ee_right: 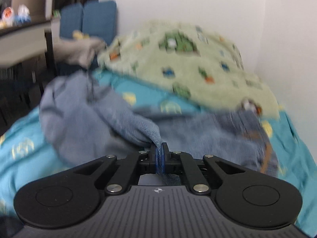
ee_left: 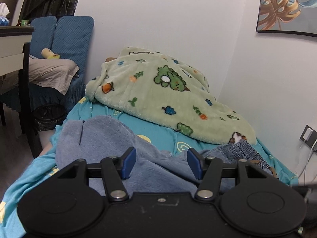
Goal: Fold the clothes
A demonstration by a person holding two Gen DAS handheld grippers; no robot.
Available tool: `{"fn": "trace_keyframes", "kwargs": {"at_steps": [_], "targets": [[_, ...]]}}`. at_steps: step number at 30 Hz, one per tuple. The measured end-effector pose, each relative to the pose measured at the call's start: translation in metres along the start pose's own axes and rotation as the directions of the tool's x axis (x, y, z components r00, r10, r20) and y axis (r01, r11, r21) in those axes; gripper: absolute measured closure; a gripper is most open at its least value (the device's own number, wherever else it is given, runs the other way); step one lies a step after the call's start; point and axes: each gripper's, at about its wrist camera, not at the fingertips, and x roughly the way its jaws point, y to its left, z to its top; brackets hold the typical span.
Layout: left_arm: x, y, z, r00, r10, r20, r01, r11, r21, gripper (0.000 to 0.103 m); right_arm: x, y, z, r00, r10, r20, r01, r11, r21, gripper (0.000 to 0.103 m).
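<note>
Right gripper (ee_right: 159, 148) jaws clenched on jeans (ee_right: 126, 123) fabric. Left gripper (ee_left: 161, 162) jaws released, spread above the jeans (ee_left: 103, 138) on bed (ee_left: 23, 182).

On the bed (ee_left: 162, 132) we see the jeans (ee_left: 111, 144) lying nearest us, the blanket (ee_left: 158, 91) behind them, and chairs (ee_left: 65, 35) beyond the bed's left edge.

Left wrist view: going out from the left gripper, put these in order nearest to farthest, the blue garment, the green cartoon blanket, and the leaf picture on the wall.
1. Blue garment, directly under the open left gripper.
2. Green cartoon blanket, farther up the bed, middle of the view.
3. Leaf picture, on the wall, upper right.
</note>
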Motion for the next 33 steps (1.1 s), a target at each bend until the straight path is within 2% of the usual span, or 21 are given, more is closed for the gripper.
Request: {"fn": "trace_keyframes", "kwargs": {"at_steps": [2,4,6,7,9,11,13,17,18,20,23,27,30,33], "targets": [[-0.005,0.000,-0.002,1.000,-0.007,-0.006,0.007,1.000,0.006,0.049,0.011,-0.004,-0.021,0.994,0.018,-0.105,-0.008,0.996,0.093,0.100],[-0.011,-0.002,-0.004,1.000,-0.011,-0.011,0.011,1.000,0.016,0.049,0.022,-0.009,-0.041,0.978,0.045,-0.206,-0.006,0.983,0.186,0.100],[-0.016,-0.004,-0.007,1.000,-0.012,-0.013,0.013,0.999,0.030,0.049,0.028,-0.006,-0.046,0.970,0.056,-0.235,0.000,0.973,0.232,0.100],[-0.018,-0.004,-0.009,1.000,-0.011,-0.012,0.011,0.999,0.036,0.049,0.026,-0.011,-0.044,0.975,0.072,-0.212,-0.009,0.959,0.282,0.098],[-0.022,-0.005,-0.014,1.000,-0.007,-0.007,0.008,0.999,0.041,0.046,0.016,-0.025,-0.041,0.983,0.118,-0.144,-0.046,0.905,0.424,0.092],[-0.024,-0.006,-0.018,1.000,0.007,-0.013,-0.007,0.999,0.043,0.046,0.005,-0.042,-0.041,0.989,0.126,-0.081,-0.064,0.847,0.528,0.087],[-0.024,-0.005,-0.020,1.000,-0.001,-0.019,0.001,1.000,0.029,0.046,-0.002,-0.057,-0.039,0.996,0.083,-0.041,-0.043,0.805,0.592,0.084],[-0.022,-0.008,-0.020,1.000,0.005,-0.023,-0.004,0.999,0.038,0.045,-0.017,-0.092,-0.031,1.000,0.009,-0.021,0.008,0.701,0.713,0.077],[-0.020,-0.008,-0.021,1.000,0.006,-0.028,-0.005,0.999,0.037,0.045,-0.019,-0.103,-0.033,1.000,-0.013,-0.028,0.029,0.663,0.748,0.073],[-0.018,-0.007,-0.022,0.999,0.007,-0.040,-0.006,1.000,0.031,0.045,-0.024,-0.125,-0.036,0.998,-0.055,-0.045,0.068,0.580,0.812,0.054],[-0.017,-0.005,-0.022,0.999,0.011,-0.050,-0.010,1.000,0.019,0.045,-0.019,-0.150,-0.053,0.981,-0.092,-0.173,0.196,0.483,0.853,0.053],[-0.016,0.000,-0.020,0.999,0.010,-0.050,-0.011,1.000,-0.021,0.044,0.005,-0.172,-0.090,0.957,-0.032,-0.287,0.283,0.298,0.911,0.048],[-0.011,0.004,-0.019,0.998,0.003,-0.062,-0.007,0.998,-0.061,0.044,0.031,-0.181,-0.099,0.942,-0.011,-0.335,0.326,0.265,0.908,0.043],[-0.003,0.006,-0.016,0.997,-0.008,-0.079,0.000,0.995,-0.103,0.044,0.049,-0.187,-0.095,0.956,-0.024,-0.292,0.288,0.253,0.924,0.043]]}}
